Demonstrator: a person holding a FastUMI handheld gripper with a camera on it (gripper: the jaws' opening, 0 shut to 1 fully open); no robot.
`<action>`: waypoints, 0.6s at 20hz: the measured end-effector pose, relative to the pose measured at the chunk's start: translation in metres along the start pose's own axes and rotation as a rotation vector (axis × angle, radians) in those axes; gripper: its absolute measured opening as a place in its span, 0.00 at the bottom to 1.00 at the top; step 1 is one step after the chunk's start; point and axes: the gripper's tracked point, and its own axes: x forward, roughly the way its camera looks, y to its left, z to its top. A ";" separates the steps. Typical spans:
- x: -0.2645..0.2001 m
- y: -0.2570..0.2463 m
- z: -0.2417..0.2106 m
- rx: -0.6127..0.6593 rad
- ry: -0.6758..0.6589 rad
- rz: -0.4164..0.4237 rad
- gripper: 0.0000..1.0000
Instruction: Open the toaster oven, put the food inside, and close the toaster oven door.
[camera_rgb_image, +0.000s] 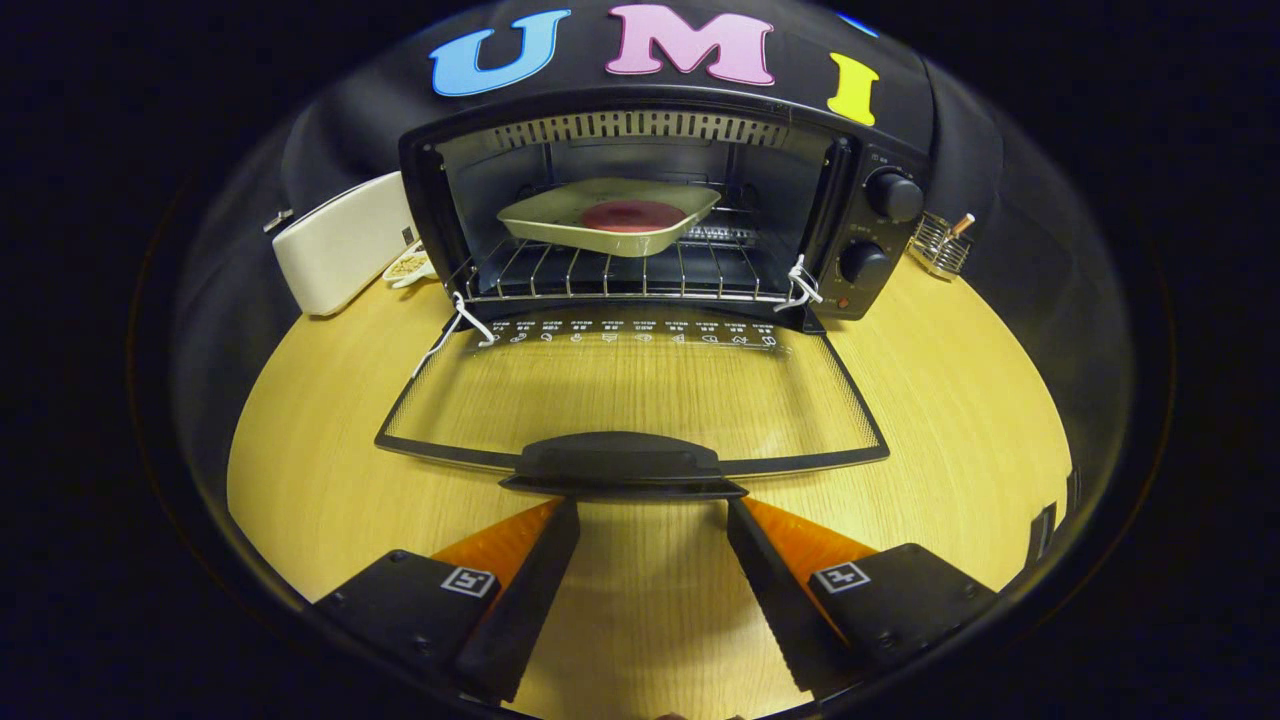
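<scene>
The black toaster oven (870, 150) stands on the wooden table with its glass door (630, 395) folded down flat toward me. Inside, a pale tray (545, 222) carrying a round dark-red piece of food (632, 215) rests tilted on the wire rack (600, 275). The door's black handle (620, 462) lies just ahead of my fingertips. My gripper (650, 505) is open, its two fingers spread apart just behind the handle, with nothing between them but bare table.
A white box-shaped appliance (340, 245) stands left of the oven, with a small dish (408, 266) beside it. A wire holder (940, 245) sits to the oven's right. Two knobs (893, 195) are on the oven's right panel. The wooden table (960, 400) spreads on both sides of the door.
</scene>
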 end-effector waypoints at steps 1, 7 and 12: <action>-0.005 0.000 0.003 -0.002 -0.008 0.001 0.98; -0.050 0.000 0.045 0.002 -0.135 0.048 0.98; -0.076 -0.002 0.109 -0.047 -0.301 0.070 0.98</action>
